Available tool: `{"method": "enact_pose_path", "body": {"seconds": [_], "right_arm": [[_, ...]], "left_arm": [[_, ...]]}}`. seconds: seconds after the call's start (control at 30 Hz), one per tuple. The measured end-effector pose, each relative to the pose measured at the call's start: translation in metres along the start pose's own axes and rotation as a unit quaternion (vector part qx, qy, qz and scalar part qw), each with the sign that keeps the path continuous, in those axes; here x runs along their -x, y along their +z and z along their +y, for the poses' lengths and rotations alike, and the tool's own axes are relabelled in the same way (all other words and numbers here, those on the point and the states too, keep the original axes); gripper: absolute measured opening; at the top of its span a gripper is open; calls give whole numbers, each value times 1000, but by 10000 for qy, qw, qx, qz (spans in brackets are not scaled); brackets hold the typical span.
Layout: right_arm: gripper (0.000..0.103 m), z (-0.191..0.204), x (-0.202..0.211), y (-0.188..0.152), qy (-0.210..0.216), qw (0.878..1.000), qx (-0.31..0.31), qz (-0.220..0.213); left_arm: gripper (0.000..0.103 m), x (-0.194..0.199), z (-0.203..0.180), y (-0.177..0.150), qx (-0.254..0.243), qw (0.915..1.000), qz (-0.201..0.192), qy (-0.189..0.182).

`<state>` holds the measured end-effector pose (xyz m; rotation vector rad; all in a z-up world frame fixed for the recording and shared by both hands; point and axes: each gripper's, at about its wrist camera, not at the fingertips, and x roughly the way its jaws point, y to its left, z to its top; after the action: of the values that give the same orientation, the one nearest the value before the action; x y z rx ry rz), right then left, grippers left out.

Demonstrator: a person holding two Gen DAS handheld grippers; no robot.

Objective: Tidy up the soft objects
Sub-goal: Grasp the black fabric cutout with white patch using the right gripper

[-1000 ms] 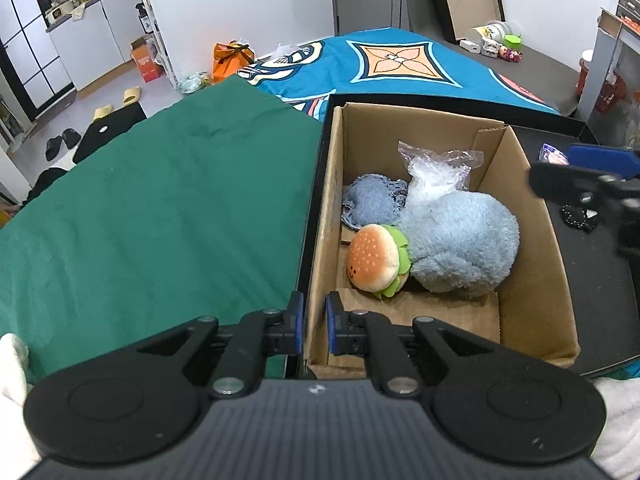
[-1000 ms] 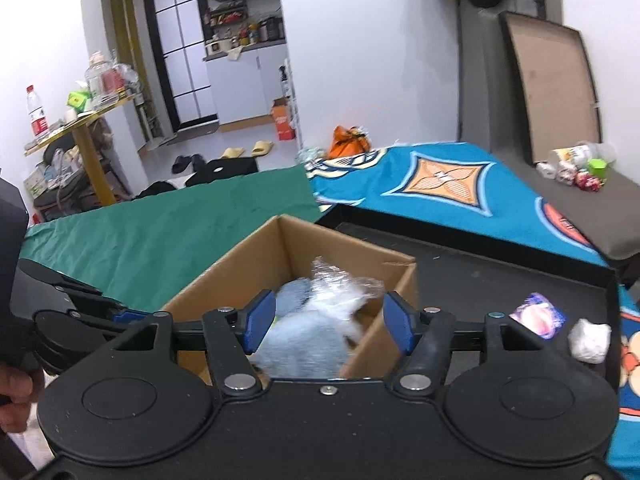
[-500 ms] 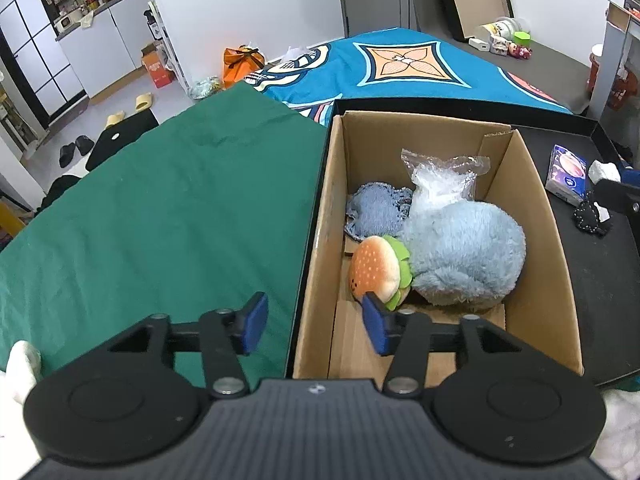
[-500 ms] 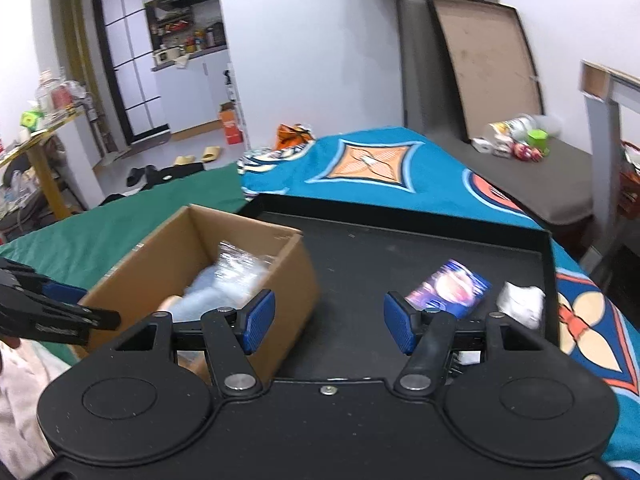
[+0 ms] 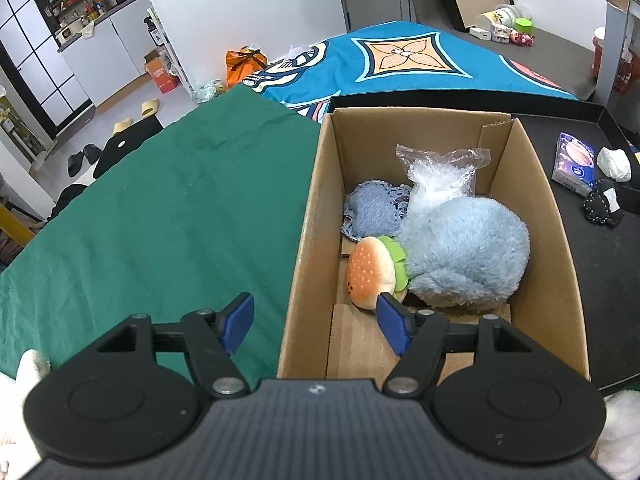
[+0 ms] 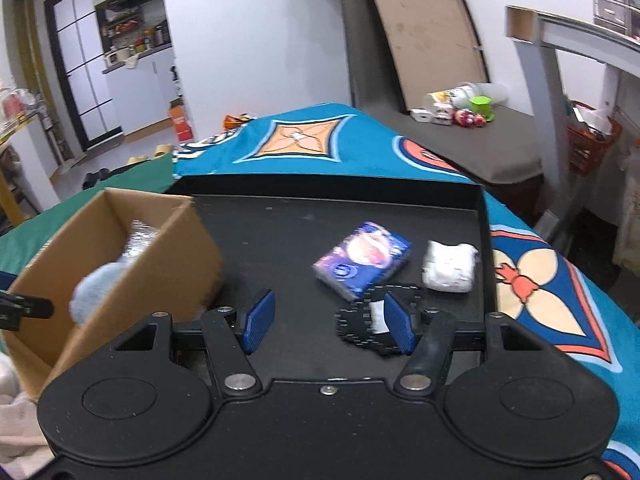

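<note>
Since a second ago the left tongs (image 5: 316, 322) have just been opening from pressed together to spread, nothing between the pads, and the right tongs (image 6: 326, 322) swung off the cardboard box (image 6: 176, 256) toward the loose items, spread and empty too. Left tongs hang over the box's near left wall (image 5: 304, 248); the burger plush (image 5: 370, 272) (orange bun, green felt edge, lying on its side) sits just beyond the right pad (image 5: 390, 328), apart from it. Touching the burger is a round fluffy light-blue plush (image 5: 464, 252), then a crumpled denim-blue fabric piece (image 5: 374, 214) and a clear crinkly plastic bag (image 5: 440, 180) farther back. Box stands on a black tray (image 6: 304, 232) with a raised rim. In the right view, a black scalloped soft piece with a white patch (image 6: 360, 324) lies partly behind the right pad (image 6: 400, 326), a glossy blue tissue pack (image 6: 362, 258) just past it, a white wrapped wad (image 6: 450, 266) beside that. Green cloth (image 5: 160, 208) left of the box, patterned teal blanket (image 6: 304, 140) beyond.
</note>
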<state>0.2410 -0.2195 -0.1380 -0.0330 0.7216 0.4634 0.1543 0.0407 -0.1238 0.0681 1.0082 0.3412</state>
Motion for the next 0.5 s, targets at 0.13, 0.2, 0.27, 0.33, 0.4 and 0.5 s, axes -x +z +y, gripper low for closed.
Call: {"method": "enact_pose_path", "body": {"seconds": [0.13, 0.2, 0.27, 0.33, 0.4, 0.5], "right_arm": [[60, -14, -10, -4, -136, 9998, -132, 49], [59, -21, -16, -6, -185, 9996, -209, 82], [58, -26, -24, -8, -228, 9993, -235, 156], [56, -29, -30, -11, -276, 9991, -233, 213], [56, -32, -34, -12, -304, 9990, -239, 236], [49, -34, -41, -16, -314, 9987, -229, 328]], "left_arm": [[67, 0, -1, 2, -33, 10000, 10, 68], [67, -1, -3, 2, -56, 9999, 12, 114], [67, -1, -4, 4, -43, 9999, 21, 120], [67, 0, -6, 3, -20, 9999, 11, 119], [68, -2, -8, 2, -36, 9999, 26, 129], [68, -5, -13, 1, -115, 9998, 73, 168]]}}
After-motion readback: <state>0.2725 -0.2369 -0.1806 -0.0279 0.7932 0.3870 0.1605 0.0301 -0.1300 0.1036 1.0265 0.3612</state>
